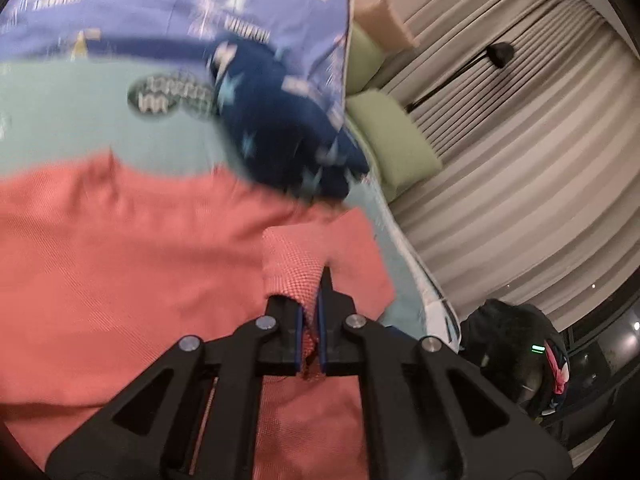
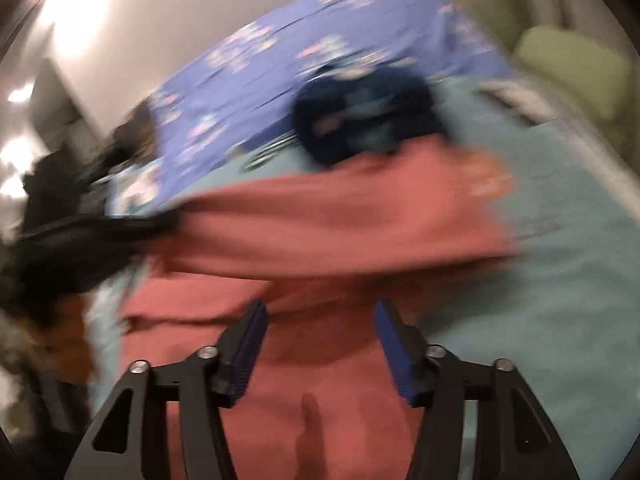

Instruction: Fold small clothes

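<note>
A coral-red knit garment (image 1: 132, 240) lies spread on the pale green bed sheet (image 1: 60, 120). My left gripper (image 1: 310, 304) is shut on a raised fold of that red cloth, which bunches up between its blue pads. In the right wrist view the same red garment (image 2: 340, 216) stretches across the bed, blurred. My right gripper (image 2: 320, 312) hovers over its near part with the jaws standing apart and nothing pinched between them. A dark navy garment with pale stars (image 1: 288, 128) lies crumpled just beyond the red one, also seen as navy garment (image 2: 360, 116).
A purple printed quilt (image 1: 160, 4) covers the far part of the bed. Green pillows (image 1: 396, 140) sit at the bed's right edge by beige curtains (image 1: 520, 160). A dark bag (image 1: 516, 356) stands beside the bed. Dark blurred things (image 2: 72, 224) lie at the left.
</note>
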